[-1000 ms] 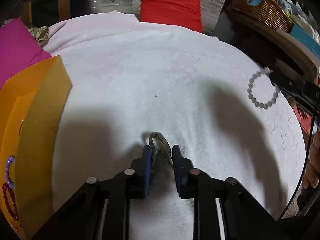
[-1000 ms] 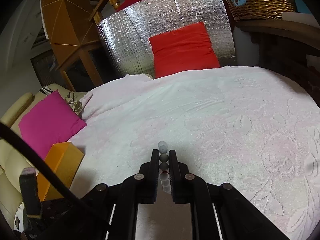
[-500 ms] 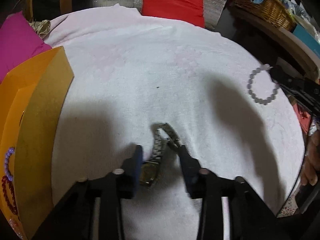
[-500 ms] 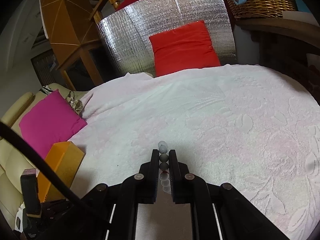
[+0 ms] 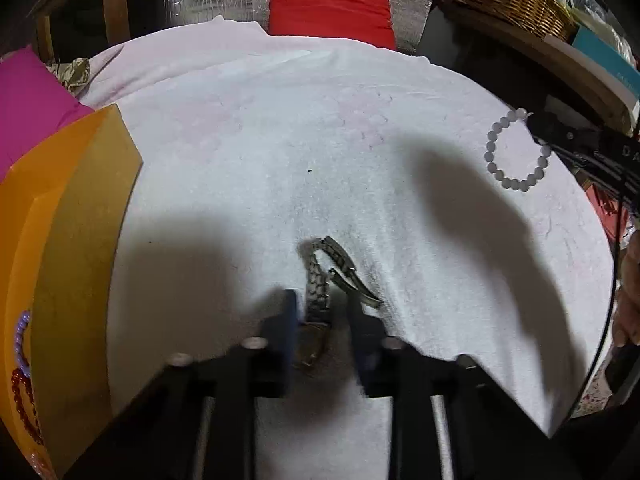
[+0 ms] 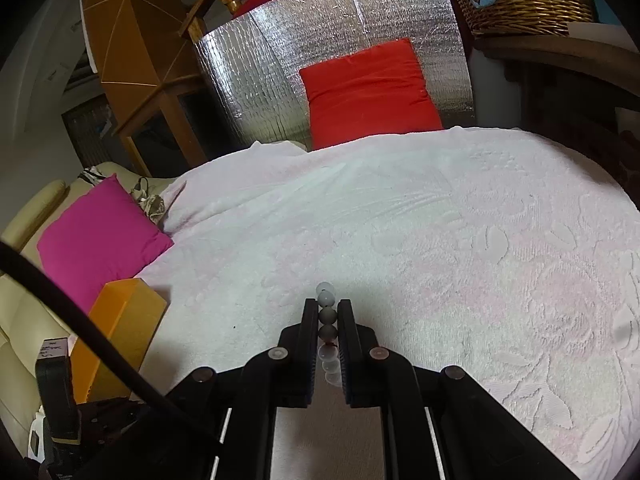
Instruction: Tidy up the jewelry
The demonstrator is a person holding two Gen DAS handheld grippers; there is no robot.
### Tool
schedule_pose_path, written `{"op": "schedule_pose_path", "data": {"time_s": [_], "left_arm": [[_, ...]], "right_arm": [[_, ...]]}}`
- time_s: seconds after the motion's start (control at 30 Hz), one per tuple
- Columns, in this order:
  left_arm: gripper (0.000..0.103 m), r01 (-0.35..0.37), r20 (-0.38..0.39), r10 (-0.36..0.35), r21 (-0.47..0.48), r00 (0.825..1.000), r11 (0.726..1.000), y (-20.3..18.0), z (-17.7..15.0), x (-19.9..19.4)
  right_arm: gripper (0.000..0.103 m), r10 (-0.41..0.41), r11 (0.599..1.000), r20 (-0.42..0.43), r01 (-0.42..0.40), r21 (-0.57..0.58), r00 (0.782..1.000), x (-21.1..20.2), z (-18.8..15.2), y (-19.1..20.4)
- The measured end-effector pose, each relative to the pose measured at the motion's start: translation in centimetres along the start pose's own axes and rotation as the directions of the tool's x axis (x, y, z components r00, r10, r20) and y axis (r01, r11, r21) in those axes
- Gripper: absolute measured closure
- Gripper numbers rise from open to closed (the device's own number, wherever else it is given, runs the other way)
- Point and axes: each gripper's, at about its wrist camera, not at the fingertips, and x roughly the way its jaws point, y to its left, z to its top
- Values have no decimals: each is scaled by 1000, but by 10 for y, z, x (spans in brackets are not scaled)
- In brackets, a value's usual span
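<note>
the left gripper (image 5: 322, 312) is motion-blurred, so pad contact cannot be judged cleanly. a metal watch (image 5: 316, 300) lies on the white towel (image 5: 248, 184) between its fingers; the watch case is in shadow low in the gap and partly hidden behind the left finger, its face unreadable. the jaws are closing around it: the case sits against the left-hand pad, while a visible gap remains beside the right-hand pad. the watch's long axis runs along the fingers, pointing away from the camera; the bracelet extends past the fingertips, loops at the far end and folds back, its clasp end trailing off to the right of the right finger.

the right gripper (image 6: 328, 312) is closed tight on a pale bead bracelet (image 6: 327, 316). in the right wrist view only a single line of beads shows, edge-on in the narrow slot, one or two protruding beyond the tips; the rest is hidden below. in the left wrist view its ring (image 5: 516, 148) hangs open from the fingertips over the towel's right edge.

an orange box (image 5: 76, 240) is cut off at the left frame edge; purple beads (image 5: 22, 336) and red beads (image 5: 24, 404) inside are only partly visible. a hand (image 5: 628, 312) is cropped at the far right.
</note>
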Motion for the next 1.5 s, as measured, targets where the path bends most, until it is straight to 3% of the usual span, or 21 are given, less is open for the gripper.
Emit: {"op": "schedule_pose_path", "data": {"time_s": [0.2, 0.27, 0.37, 0.53, 0.7, 0.9, 1.23, 1.5], "left_arm": [[92, 15, -1, -15, 1, 1000, 1000, 1, 2, 2], [86, 13, -12, -13, 24, 1000, 1000, -2, 2, 5], [85, 12, -8, -12, 40, 1000, 999, -4, 1, 7], [97, 13, 8, -13, 17, 1000, 1000, 1, 6, 6], [98, 32, 44, -33, 19, 999, 999, -4, 9, -8], [98, 49, 139, -50, 14, 989, 999, -9, 14, -45], [98, 36, 343, -22, -35, 939, 999, -5, 15, -129], [98, 56, 477, 14, -133, 879, 989, 27, 1, -195]], "right_arm": [[93, -6, 1000, 0, 6, 3, 1000, 0, 0, 0], [93, -7, 1000, 0, 7, 4, 1000, -1, -1, 1], [93, -9, 1000, 1, 9, 1, 1000, -1, -1, 1], [92, -4, 1000, -1, 4, 0, 1000, 0, -2, 2], [92, 7, 1000, 6, -7, -7, 1000, -1, -1, 5], [92, 33, 999, 19, -32, -37, 999, -3, -2, 19], [92, 94, 994, 31, -92, -60, 995, -9, -4, 52], [92, 160, 984, 66, -154, -90, 985, -26, -7, 90]]}}
